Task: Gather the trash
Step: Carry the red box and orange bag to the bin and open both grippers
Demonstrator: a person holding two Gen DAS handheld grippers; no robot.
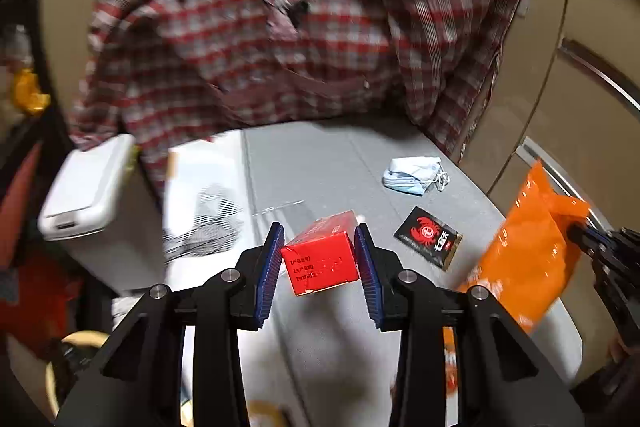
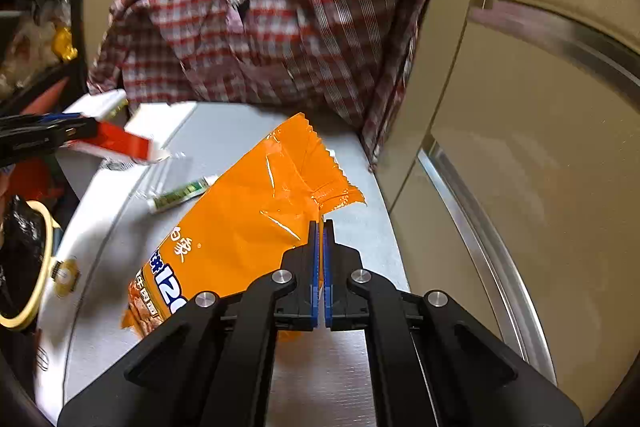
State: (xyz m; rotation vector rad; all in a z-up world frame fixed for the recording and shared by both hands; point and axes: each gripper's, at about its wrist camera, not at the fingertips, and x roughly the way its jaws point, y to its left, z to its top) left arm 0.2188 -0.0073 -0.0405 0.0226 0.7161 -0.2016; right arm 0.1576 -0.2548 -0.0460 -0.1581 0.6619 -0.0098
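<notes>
From the left wrist view we have our left gripper (image 1: 319, 251) clamped on one red box (image 1: 320, 259), its blue pads pressing both sides, the box lifted clear of the grey table (image 1: 320, 163); one crumpled face mask (image 1: 416, 175) lies further back on the table, one black sachet with a red crest (image 1: 428, 238) lies just beside the box to the right, and one orange snack bag (image 1: 528, 255) hangs at the right edge, pinched by our right gripper (image 1: 576, 231); one white lidded bin (image 1: 86, 187) stands off the table's left side, under a hanging plaid shirt (image 1: 256, 39).

From the right wrist view our right gripper (image 2: 320, 227) is squeezed flat on the bag's crimped corner, the orange snack bag (image 2: 240, 227) trailing down to the left over the table; the red box (image 2: 124, 145) shows at the left in the other claw; one small green-labelled tube (image 2: 182, 193) lies on the table near the bag's upper edge; a round, pale-rimmed container with a dark lining (image 2: 24, 259) sits low at the left, possibly a waste basket.

We judge that we are mid-carry with two pieces in hand; next both must swing left to a bin and let go; mask, sachet and tube remain uncollected.
</notes>
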